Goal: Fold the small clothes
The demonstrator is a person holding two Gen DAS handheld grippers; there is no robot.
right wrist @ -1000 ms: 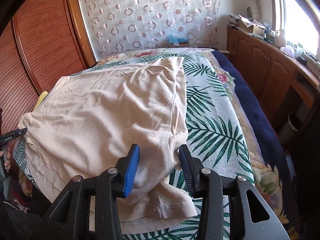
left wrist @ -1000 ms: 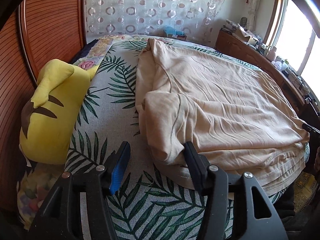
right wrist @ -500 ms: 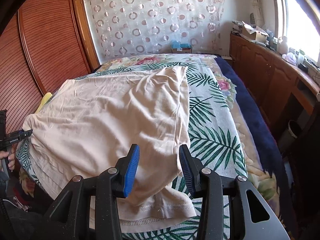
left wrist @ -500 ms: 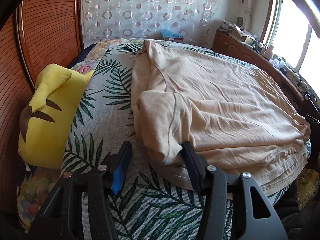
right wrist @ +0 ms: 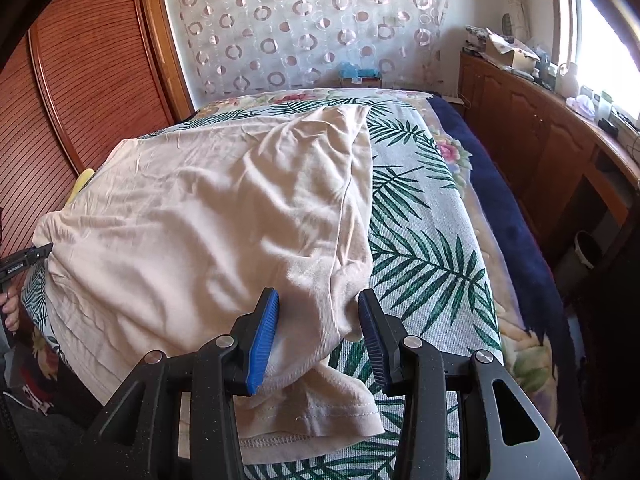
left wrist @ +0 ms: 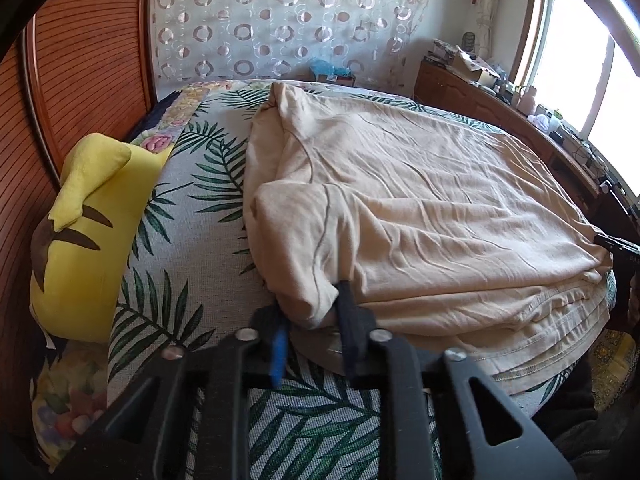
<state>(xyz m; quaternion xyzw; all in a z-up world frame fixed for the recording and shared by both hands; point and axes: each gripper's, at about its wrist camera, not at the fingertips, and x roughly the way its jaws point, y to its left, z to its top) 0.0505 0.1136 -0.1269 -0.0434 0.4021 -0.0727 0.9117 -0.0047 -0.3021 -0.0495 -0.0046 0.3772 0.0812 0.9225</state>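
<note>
A large beige shirt [left wrist: 420,208] lies spread on the leaf-print bed cover [left wrist: 200,264], with its sides folded in. My left gripper [left wrist: 310,304] is at the shirt's near left corner. Its jaws are closing, and a bunched fold of the cloth is pinched between them. In the right wrist view the same shirt [right wrist: 208,216] fills the left half. My right gripper [right wrist: 318,296] straddles the shirt's near right fold; its blue pads stand apart with the cloth lying loosely between them. The left gripper's tip [right wrist: 28,258] shows at the far left edge, in a hand.
A yellow plush toy [left wrist: 88,232] lies on the bed's left side, against a wooden slatted panel [left wrist: 80,68]. A wooden cabinet [right wrist: 540,140] with clutter runs under the window on the right. A dark blue blanket [right wrist: 504,208] edges the bed.
The left gripper's jaws have come together from wide apart and now pinch the shirt's corner fold. The right gripper keeps the same opening over its fold.
</note>
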